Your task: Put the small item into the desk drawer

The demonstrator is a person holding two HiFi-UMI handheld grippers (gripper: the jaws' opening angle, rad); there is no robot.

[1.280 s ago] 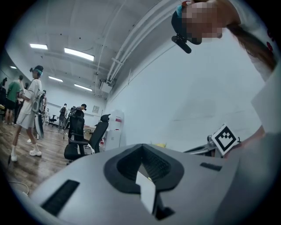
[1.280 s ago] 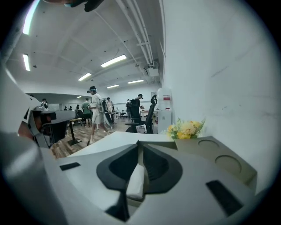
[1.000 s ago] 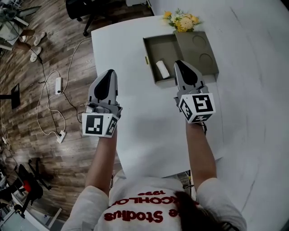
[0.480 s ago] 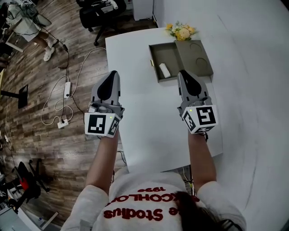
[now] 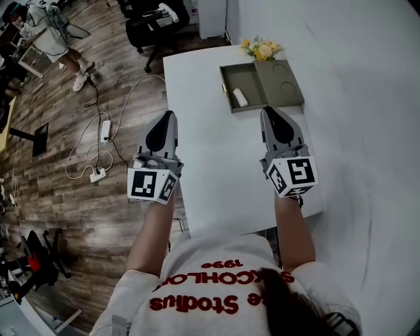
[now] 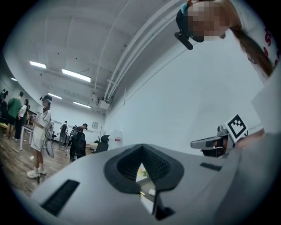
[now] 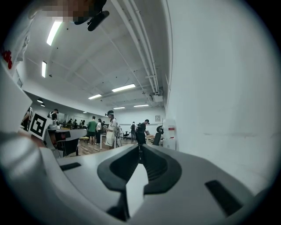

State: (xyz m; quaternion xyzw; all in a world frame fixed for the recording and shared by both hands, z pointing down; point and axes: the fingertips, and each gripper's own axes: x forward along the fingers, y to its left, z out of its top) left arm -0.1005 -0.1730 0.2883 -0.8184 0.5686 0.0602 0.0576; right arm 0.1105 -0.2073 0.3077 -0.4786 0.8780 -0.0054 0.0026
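The small white item point(image 5: 240, 97) lies inside the open olive-green drawer point(image 5: 230, 79), which is pulled out to the left of its desk unit point(image 5: 282, 82) at the far end of the white table point(image 5: 216, 157). My left gripper point(image 5: 169, 118) hangs over the table's left edge, jaws shut and empty. On the right, my right gripper point(image 5: 268, 113) is also shut with nothing in it, its tip a short way in front of the unit. In the left gripper view the jaws point(image 6: 141, 147) meet, and in the right gripper view the jaws point(image 7: 140, 148) do too.
Yellow flowers point(image 5: 260, 48) stand behind the unit. The white wall runs along the table's right side. On the wooden floor to the left lie cables and a power strip point(image 5: 98, 174); an office chair point(image 5: 154, 20) and a standing person point(image 5: 49, 36) are farther back.
Both grippers have drawn back from the drawer toward the table's near end, and the view has pulled back with them. The white item has stayed in the drawer.
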